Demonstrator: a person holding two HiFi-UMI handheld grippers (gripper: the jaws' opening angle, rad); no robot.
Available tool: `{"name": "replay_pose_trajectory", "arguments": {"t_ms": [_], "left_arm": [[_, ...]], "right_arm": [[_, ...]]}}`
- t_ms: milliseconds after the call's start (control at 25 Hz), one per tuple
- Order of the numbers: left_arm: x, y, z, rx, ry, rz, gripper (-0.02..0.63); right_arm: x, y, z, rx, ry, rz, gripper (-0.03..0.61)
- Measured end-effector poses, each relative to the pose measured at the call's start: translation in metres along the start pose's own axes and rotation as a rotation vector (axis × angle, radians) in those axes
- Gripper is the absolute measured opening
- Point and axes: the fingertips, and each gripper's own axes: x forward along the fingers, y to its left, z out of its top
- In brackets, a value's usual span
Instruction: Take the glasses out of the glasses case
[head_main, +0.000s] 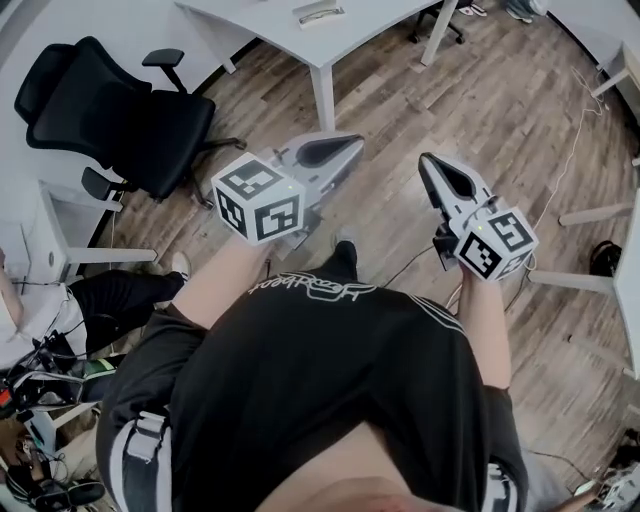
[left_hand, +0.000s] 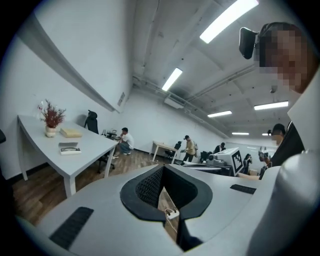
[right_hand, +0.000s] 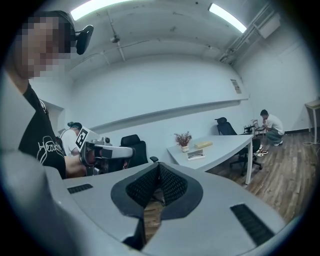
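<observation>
A small flat pale object, possibly the glasses case, lies on the white desk ahead; I cannot tell what is in it. The same object shows in the left gripper view, and in the right gripper view, far from both grippers. My left gripper is held in the air over the wooden floor, shut with nothing between its jaws. My right gripper hangs beside it, also shut and empty. Both point towards the desk.
A black office chair stands left of the desk. A potted plant and a flat box sit on the desk. Another desk's legs and cables are on the right. A seated person is at the left.
</observation>
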Motion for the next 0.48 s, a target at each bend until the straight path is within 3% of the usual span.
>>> {"name": "replay_pose_trajectory", "arguments": {"t_ms": [280,480], "left_arm": [[0.068,0.136,0.043,-0.091,0.013,0.005,0.006],[0.089,0.198,0.054,-0.12,0.029,0.014,0.006]], "right_arm": [[0.11,-0.105,0.034,0.027,0.03,-0.004,0.008],[0.171,-0.139,0.05,0.03,0.018,0.016,0.008]]}}
